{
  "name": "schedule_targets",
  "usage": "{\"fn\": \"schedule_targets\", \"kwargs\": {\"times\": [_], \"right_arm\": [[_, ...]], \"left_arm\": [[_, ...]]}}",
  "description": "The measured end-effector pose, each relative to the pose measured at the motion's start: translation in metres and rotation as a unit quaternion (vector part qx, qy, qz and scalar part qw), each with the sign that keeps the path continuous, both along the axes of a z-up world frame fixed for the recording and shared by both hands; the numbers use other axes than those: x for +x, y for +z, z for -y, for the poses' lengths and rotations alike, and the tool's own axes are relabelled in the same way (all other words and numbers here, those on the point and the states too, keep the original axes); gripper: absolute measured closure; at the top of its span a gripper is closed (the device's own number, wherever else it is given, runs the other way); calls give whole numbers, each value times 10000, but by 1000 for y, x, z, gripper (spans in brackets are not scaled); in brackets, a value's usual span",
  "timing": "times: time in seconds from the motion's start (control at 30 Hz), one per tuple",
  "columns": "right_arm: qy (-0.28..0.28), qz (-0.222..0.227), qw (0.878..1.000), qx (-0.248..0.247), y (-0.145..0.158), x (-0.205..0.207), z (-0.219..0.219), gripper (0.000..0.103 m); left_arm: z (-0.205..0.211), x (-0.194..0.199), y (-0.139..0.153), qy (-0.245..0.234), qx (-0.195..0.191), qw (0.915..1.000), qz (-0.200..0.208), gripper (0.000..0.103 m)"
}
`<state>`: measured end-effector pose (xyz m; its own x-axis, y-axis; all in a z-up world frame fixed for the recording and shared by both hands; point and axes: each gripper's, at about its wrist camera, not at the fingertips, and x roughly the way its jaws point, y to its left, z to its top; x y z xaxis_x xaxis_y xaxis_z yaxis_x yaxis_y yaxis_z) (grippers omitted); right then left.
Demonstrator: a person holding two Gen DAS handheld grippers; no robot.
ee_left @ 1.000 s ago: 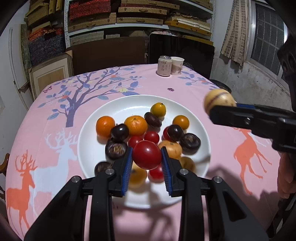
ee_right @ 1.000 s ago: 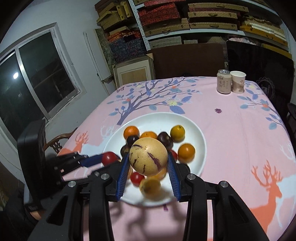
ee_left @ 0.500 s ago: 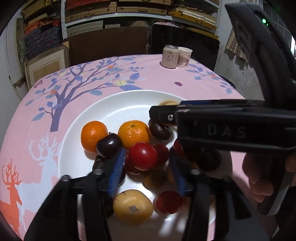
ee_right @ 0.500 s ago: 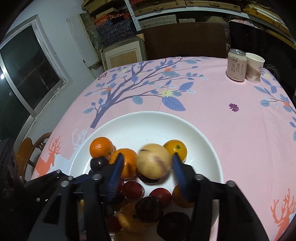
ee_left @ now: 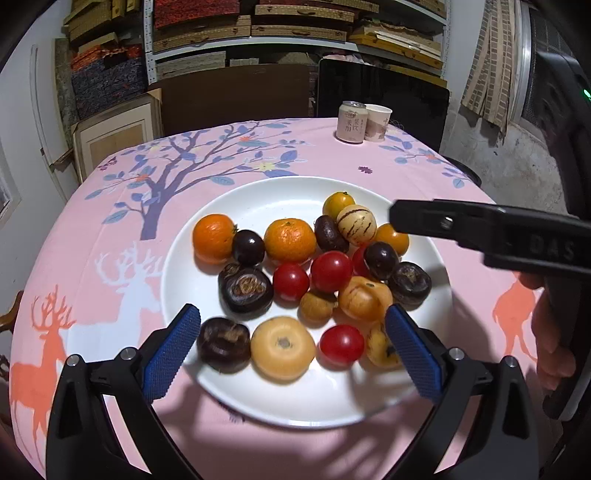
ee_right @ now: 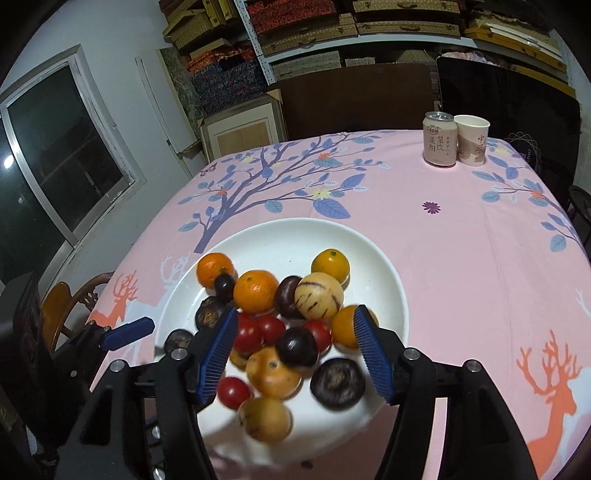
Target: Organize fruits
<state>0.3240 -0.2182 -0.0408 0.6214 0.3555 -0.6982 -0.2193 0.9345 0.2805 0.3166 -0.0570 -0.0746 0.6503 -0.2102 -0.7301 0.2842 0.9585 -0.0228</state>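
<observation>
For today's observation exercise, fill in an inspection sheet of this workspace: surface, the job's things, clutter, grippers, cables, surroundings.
Surface: pink tablecloth printed with a tree and deer.
Job's things: white plate holding oranges, red tomatoes, dark fruits, yellow fruits and a striped melon.
Clutter: drink can and paper cup touching at the far edge.
Grippers: left gripper and right gripper both open, jaws just opened, gripping nothing.
Cables: nothing seen.
Surroundings: shelves of boxes, window, wooden chair.

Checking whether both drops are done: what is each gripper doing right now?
Left gripper: open, jaws have just been opening, holding nothing, fruit lies on the plate.
Right gripper: open, jaws have just been opening, holding nothing.
</observation>
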Motion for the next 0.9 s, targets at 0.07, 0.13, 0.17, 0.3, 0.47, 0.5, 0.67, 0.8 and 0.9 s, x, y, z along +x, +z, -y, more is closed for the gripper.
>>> {"fn": "schedule_targets", "kwargs": {"times": [0.07, 0.13, 0.17, 0.3, 0.47, 0.5, 0.67, 0.8, 0.9], "right_arm": [[-5, 70, 10000, 18, 8, -19, 0, 26], [-32, 209, 9998, -66, 17, -43, -2, 15], [-37, 290, 9995, -137, 21, -57, -3, 7], [-57, 474, 9987, -176, 31, -110, -4, 4], [-261, 770, 9965, -170, 39, -184, 1, 4], [-271, 809, 9961, -216, 40, -195, 2, 4], [-323, 893, 9952, -252, 37, -258, 7, 4], [-414, 846, 9954, -176, 27, -288, 11, 4], [-445, 884, 9948, -230, 22, -303, 11, 4]], "left_arm": [[-6, -13, 7, 57, -51, 10000, 41, 5], [-12, -30, 16, 123, -57, 9998, 144, 5], [-15, -43, 20, 169, -32, 9996, 223, 5], [-23, -90, 35, 187, -35, 9991, 389, 5], [-28, -164, 50, 80, -155, 9983, 555, 5], [-29, -180, 52, 69, -134, 9981, 604, 5], [-34, -239, 58, 109, -66, 9969, 778, 5], [-41, -267, 60, 276, -179, 9962, 808, 5], [-44, -280, 62, 505, -77, 9948, 880, 5]]}}
